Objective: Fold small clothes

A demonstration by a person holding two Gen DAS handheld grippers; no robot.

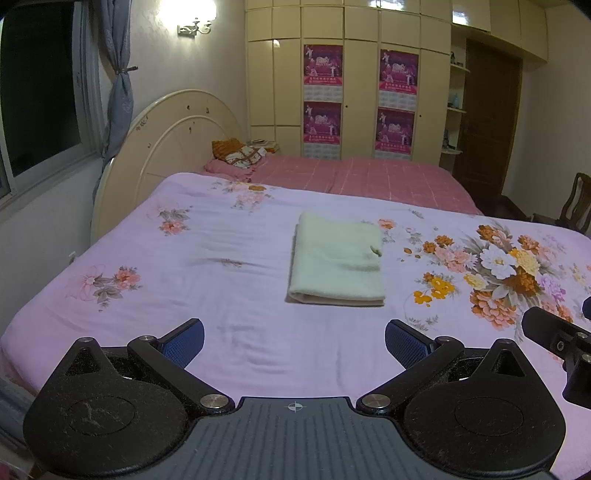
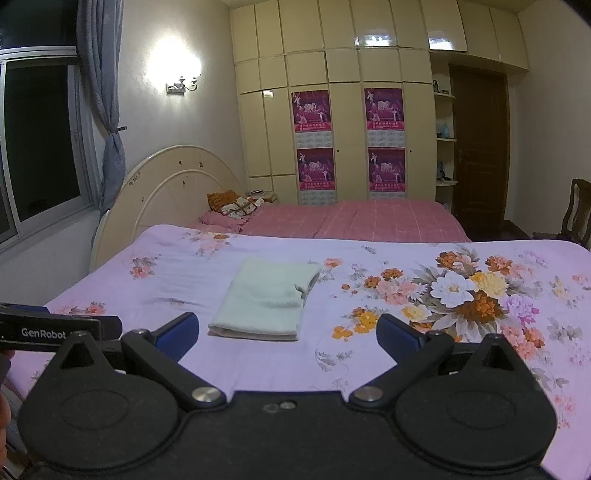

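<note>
Floral sheet (image 1: pixel 229 295); fleecy folded rectangular cloth (image 1: pixel 338 264).

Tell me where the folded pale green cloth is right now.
The folded pale green cloth lies flat mid-bed on the floral sheet, left of the big flower print, ahead of both open tools, touching neither.

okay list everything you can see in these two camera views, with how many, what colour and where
Folded cloth: one, pale green, lying flat mid-bed, touched by neither gripper.
Floral sheet: one, lilac with orange and pink flowers, covering the near bed.
Checked bedspread: one, pink, on the far bed.
Pillows: small pile, orange and patterned, by the headboard.
Headboard: one, cream, left.
Wardrobe: cream, back wall.
Posters: four, magenta, on wardrobe doors.
Curtain: grey-blue, tied, by the window.
Wall lamp: one, lit.
Door: brown, right.
Chair: dark wood, far right.
Left gripper: black, blue pads, jaws open.
Right gripper: same, jaws open.
</note>
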